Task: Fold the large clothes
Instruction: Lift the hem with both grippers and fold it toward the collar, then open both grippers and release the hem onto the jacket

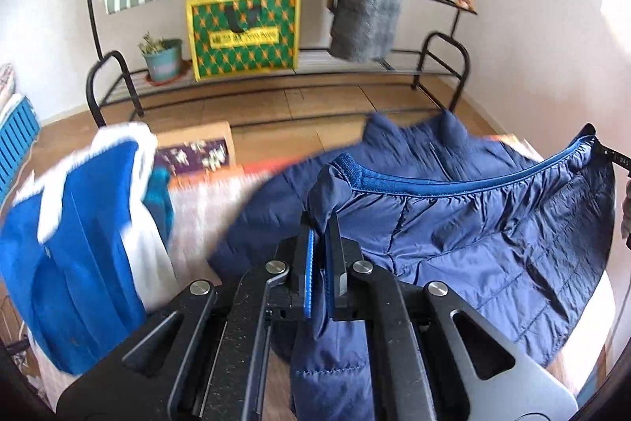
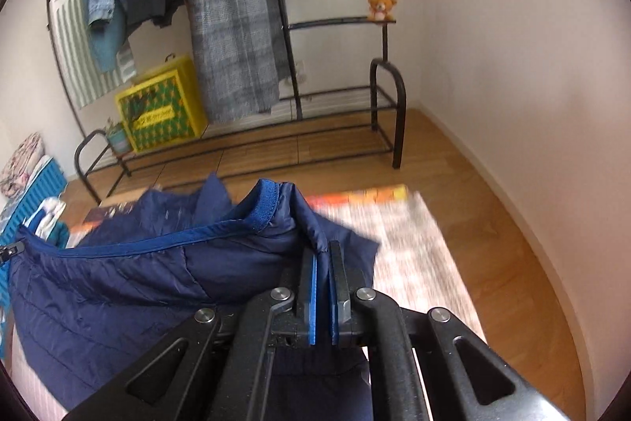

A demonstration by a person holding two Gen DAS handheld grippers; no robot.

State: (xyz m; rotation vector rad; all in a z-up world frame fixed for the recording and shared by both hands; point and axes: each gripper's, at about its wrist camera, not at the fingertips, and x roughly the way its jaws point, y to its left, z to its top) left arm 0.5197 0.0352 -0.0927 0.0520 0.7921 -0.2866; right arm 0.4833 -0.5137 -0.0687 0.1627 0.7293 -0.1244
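Left wrist view: left gripper (image 1: 320,223) jaws clamp the navy jacket (image 1: 493,219) hem; right gripper (image 2: 324,251) likewise. Keep the raised hem taut and level while folding toward the mat's (image 2: 414,243) far edge.

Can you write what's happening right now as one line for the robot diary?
step: lifting jacket edge | left gripper: shut on navy jacket | right gripper: shut on navy jacket | fold: not yet made

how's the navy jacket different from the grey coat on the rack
The navy jacket is quilted and shiny; the grey coat is a matte plaid weave. The jacket is pinched at its edge by the left gripper and the right gripper, its far part lying on the rug; the coat hangs straight down from the black rack. Both are large outerwear.
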